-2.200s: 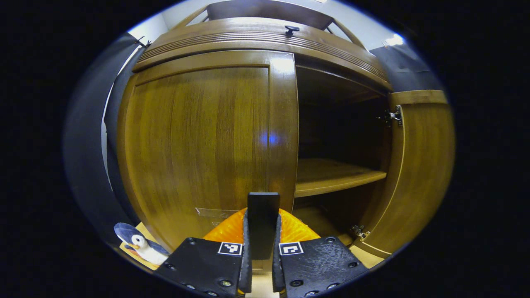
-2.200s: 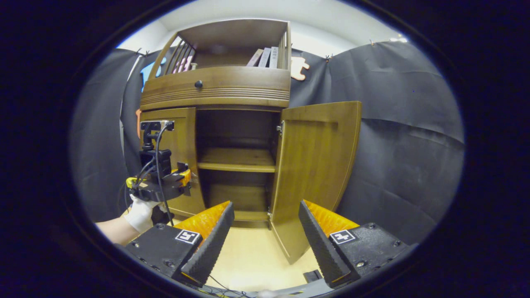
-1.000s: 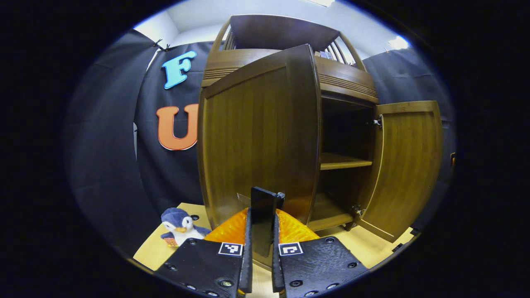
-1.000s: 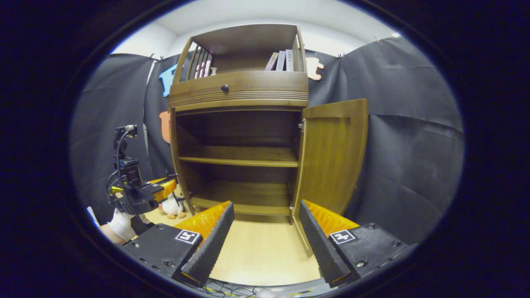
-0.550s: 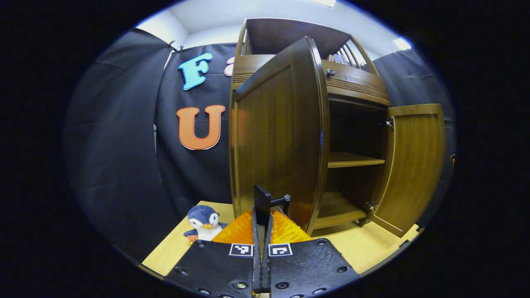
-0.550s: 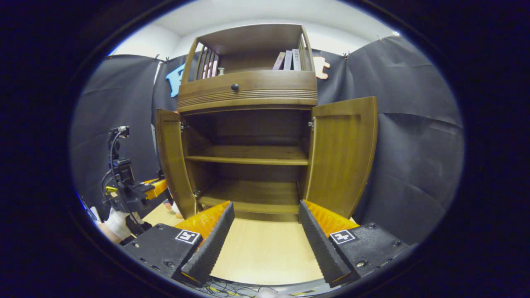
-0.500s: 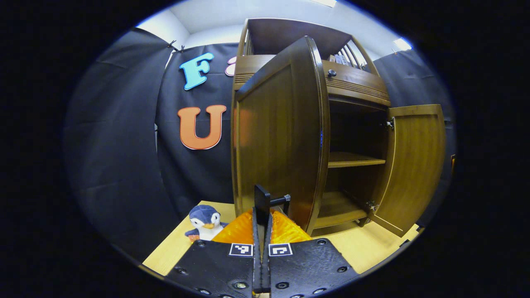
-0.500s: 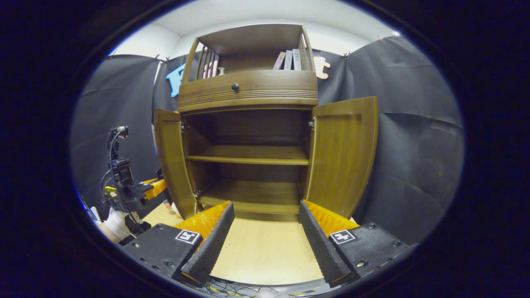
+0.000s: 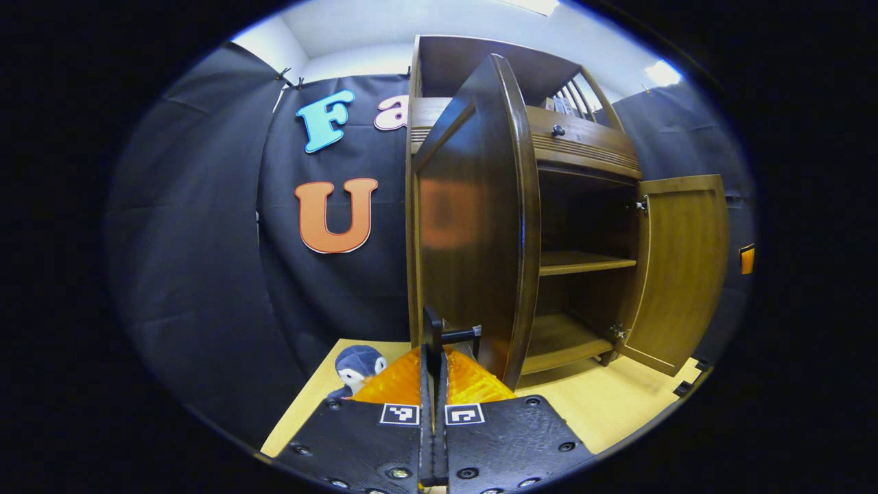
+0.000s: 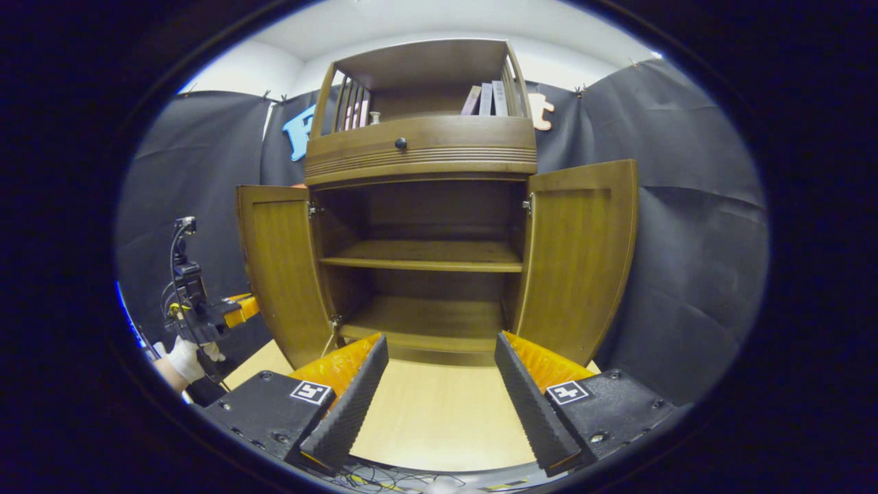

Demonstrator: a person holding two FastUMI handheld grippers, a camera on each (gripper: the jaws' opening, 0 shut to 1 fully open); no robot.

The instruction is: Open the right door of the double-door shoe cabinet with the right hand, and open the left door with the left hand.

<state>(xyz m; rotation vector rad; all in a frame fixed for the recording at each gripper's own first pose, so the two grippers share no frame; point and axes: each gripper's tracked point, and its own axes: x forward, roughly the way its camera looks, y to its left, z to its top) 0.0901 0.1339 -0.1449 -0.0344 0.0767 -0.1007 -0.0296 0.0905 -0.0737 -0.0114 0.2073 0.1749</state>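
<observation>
1. Your shoe cabinet point(image 10: 420, 206) stands against the black cloth wall on a pale wooden floor point(image 10: 432, 418), and both doors hang wide open, so the task looks as good as done.
2. The right door point(image 10: 579, 257) is swung out to its side with nothing holding it; the left door point(image 10: 281, 271) is swung out likewise, baring two empty shelves point(image 10: 422, 255).
3. The wood is glossy brown, with a ribbed band and a small dark knob point(image 10: 400, 143) above the doors.
4. Your left gripper point(image 9: 433, 357) has its jaws squeezed together on the left door's dark handle point(image 9: 446, 334); what is left is to let go.
5. Your right gripper point(image 10: 439, 374) hangs before the cabinet with jaws spread wide, gripping nothing.
6. A toy penguin point(image 9: 360, 365) sits on the floor beside the left door.
</observation>
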